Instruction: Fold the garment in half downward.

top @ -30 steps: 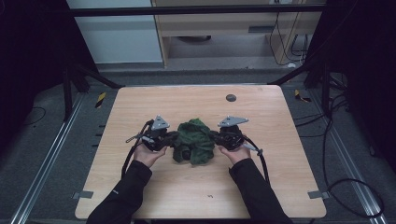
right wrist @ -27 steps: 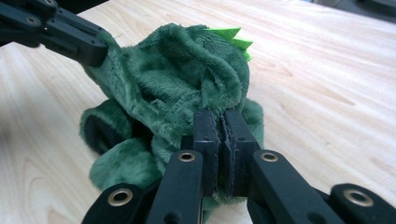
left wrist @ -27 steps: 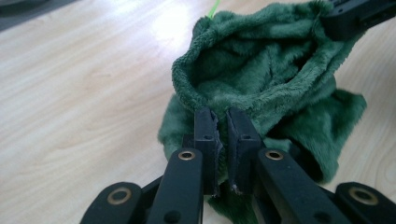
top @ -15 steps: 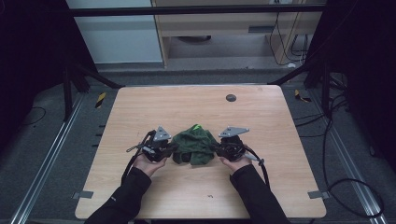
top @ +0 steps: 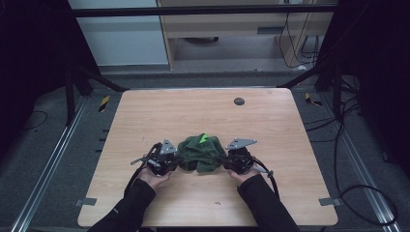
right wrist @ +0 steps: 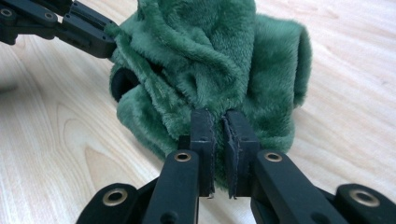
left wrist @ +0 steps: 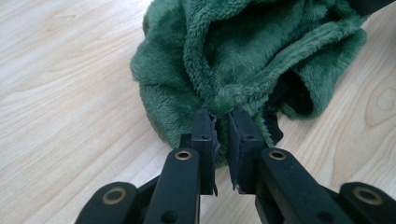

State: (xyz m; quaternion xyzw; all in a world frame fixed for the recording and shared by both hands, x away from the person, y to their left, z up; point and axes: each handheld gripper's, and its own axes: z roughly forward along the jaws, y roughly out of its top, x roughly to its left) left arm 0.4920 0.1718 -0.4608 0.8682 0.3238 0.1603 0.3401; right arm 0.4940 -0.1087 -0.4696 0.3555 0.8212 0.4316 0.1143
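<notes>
So I've got the left hand-held gripper [top: 170,162] clenched on one edge of the bunched green fleece cloth [top: 200,152]; right hand-held gripper [top: 231,162] clamps the opposite edge; cloth's near the counter's [top: 193,111] front middle, between them.

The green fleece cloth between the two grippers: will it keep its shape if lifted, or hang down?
The green fleece cloth lies bunched in soft folds, so it would probably sag between the left gripper and right gripper. Its plush pile likely resists slipping. It seems light.
</notes>
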